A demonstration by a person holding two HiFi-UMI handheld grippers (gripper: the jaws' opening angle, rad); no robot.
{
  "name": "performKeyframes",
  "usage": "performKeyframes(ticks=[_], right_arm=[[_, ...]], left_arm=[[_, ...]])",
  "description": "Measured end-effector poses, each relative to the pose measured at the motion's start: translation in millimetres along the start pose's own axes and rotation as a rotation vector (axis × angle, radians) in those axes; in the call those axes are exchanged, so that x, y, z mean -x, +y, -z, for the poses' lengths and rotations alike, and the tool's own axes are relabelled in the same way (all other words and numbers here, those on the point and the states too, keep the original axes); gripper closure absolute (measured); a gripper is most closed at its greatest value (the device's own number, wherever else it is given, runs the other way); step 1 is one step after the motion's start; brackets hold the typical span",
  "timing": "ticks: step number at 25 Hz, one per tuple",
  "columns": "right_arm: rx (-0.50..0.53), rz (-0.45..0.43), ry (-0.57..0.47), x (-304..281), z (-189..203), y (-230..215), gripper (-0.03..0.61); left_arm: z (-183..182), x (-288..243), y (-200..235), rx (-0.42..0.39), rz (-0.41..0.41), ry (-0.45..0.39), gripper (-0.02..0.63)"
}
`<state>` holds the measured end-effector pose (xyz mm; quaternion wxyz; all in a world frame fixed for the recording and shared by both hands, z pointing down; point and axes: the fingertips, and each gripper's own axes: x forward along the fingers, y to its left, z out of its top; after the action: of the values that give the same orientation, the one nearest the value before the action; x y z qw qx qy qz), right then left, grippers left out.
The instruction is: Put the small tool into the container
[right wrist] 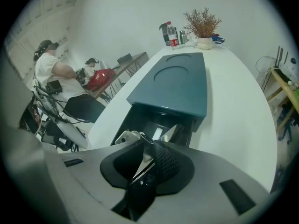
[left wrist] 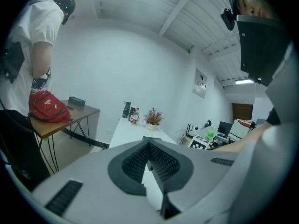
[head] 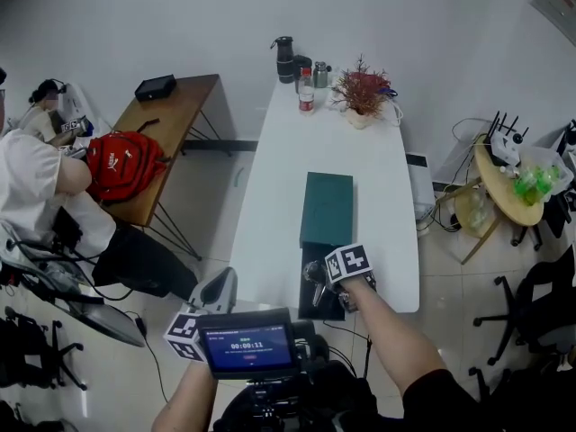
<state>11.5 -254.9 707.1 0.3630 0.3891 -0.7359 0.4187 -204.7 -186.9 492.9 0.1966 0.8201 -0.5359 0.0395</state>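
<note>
A teal box (head: 327, 207) lies on the white table (head: 270, 232), and its black drawer (right wrist: 140, 125) stands pulled out toward the table's front edge. My right gripper (head: 326, 282) hovers right over that open drawer. In the right gripper view, the right gripper (right wrist: 147, 143) is shut on the small tool (right wrist: 142, 160), a thin silver and black metal piece that pokes out past the fingertips above the drawer. My left gripper (head: 216, 295) is held off the table's front left corner. Seen in the left gripper view, the left gripper (left wrist: 148, 144) has its pads meeting at the tips with nothing between them.
Bottles (head: 306, 93) and a potted plant (head: 362, 93) stand at the table's far end. A wooden desk with a red backpack (head: 126, 162) and a seated person are at the left. A round side table (head: 508, 183) and office chairs are at the right.
</note>
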Motion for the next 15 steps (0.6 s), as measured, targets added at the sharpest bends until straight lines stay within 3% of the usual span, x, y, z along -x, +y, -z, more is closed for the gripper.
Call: performKeyframes(ticks=[5, 15], right_arm=[[-0.028, -0.055, -0.114, 23.5, -8.0, 8.5, 0.506], [-0.022, -0.211, -0.523, 135.0, -46.4, 49.5, 0.506]], left_arm=[[-1.6, 7.8, 1.6, -0.006, -0.001, -0.003, 0.611], [-19.6, 4.6, -24.2, -0.017, 0.056, -0.053, 0.611]])
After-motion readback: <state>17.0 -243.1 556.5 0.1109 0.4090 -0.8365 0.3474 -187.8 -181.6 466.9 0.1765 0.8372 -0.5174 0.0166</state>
